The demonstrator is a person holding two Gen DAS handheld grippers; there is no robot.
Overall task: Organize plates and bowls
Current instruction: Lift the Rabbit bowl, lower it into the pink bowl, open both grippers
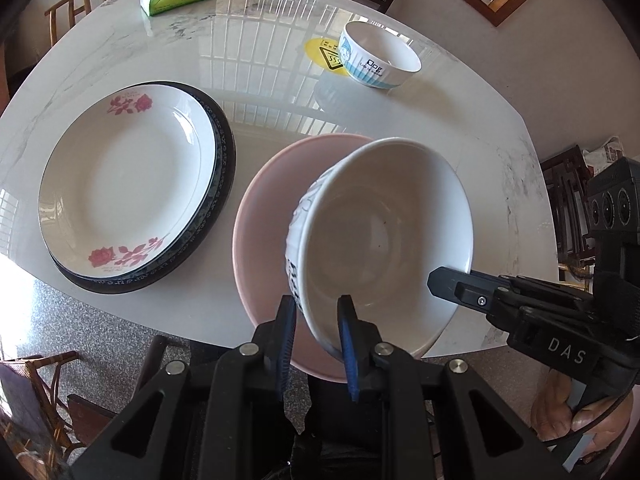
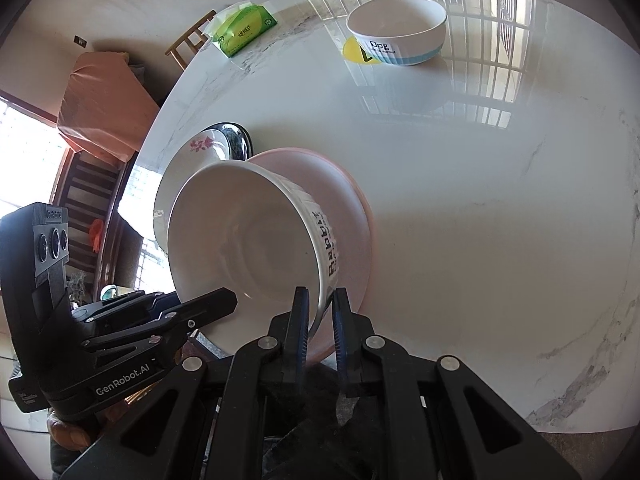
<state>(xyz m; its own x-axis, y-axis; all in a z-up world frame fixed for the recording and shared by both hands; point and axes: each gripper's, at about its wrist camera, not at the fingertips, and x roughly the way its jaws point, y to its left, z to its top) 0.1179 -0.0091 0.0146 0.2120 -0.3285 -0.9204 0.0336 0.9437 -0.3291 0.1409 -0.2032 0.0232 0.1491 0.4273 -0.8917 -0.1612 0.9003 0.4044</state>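
White bowl clamped at opposite rim points by left hand-held gripper and right hand-held gripper, tilted above pink plate; needs levelling, lowering, then release.

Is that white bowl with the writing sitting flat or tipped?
Tipped. The white bowl leans over the pink plate, its opening facing the cameras, with each tool clamped on its rim.

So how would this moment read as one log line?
white ceramic Rabbit bowl | gripped by left gripper, right gripper | above pink round plate
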